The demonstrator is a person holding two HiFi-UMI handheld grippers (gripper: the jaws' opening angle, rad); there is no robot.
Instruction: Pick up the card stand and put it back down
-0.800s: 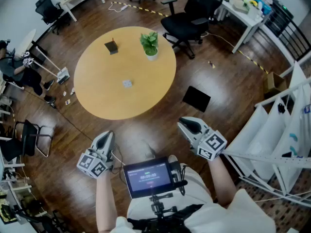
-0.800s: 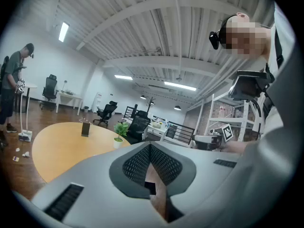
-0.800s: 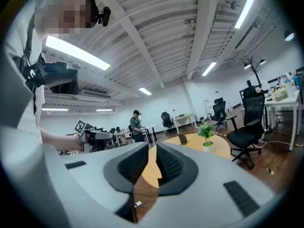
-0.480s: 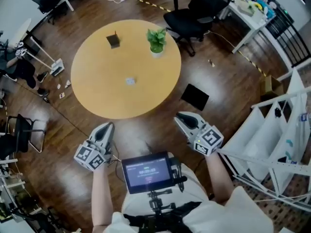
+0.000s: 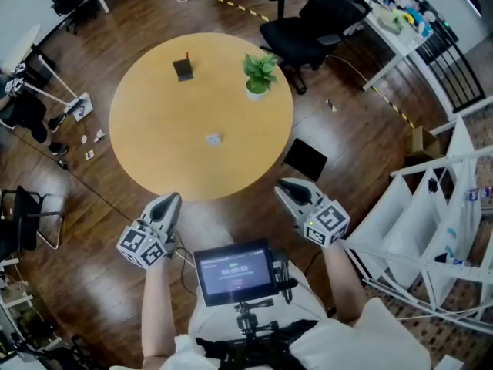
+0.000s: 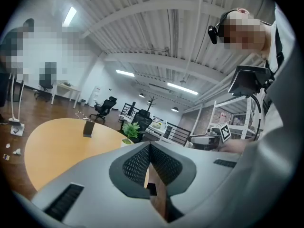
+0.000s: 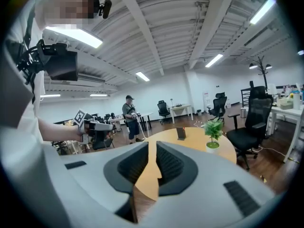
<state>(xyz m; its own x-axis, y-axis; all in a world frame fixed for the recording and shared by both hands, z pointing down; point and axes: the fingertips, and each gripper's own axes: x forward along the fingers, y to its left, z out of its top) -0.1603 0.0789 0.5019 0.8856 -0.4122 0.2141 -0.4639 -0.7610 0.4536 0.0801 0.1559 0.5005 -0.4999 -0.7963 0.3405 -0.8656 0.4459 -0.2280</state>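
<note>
1. Head view shows the card stand (image 5: pixel 183 68) upright on the round wooden surface (image 5: pixel 154 129), toward the upper left of the frame and well apart from both grippers. It looks untouched, so the pick-up is probably not yet begun
2. The stand looks like a small dark block with a touch of red at its top; whether it carries a card is too small to tell
3. The left gripper (image 5: pixel 172 200) and right gripper (image 5: pixel 286 189) hover side by side off the near edge of the surface, at lower centre, both aimed toward it. This is likely a ready pose ahead of a reach
4. Left gripper view: the jaws meet at the tips, with nothing between them. Right gripper view: the jaws leave only a narrow slit, also empty
5. A potted plant (image 5: pixel 259 74) stands near the stand, on its right — a reach may need to keep clear of it
</note>
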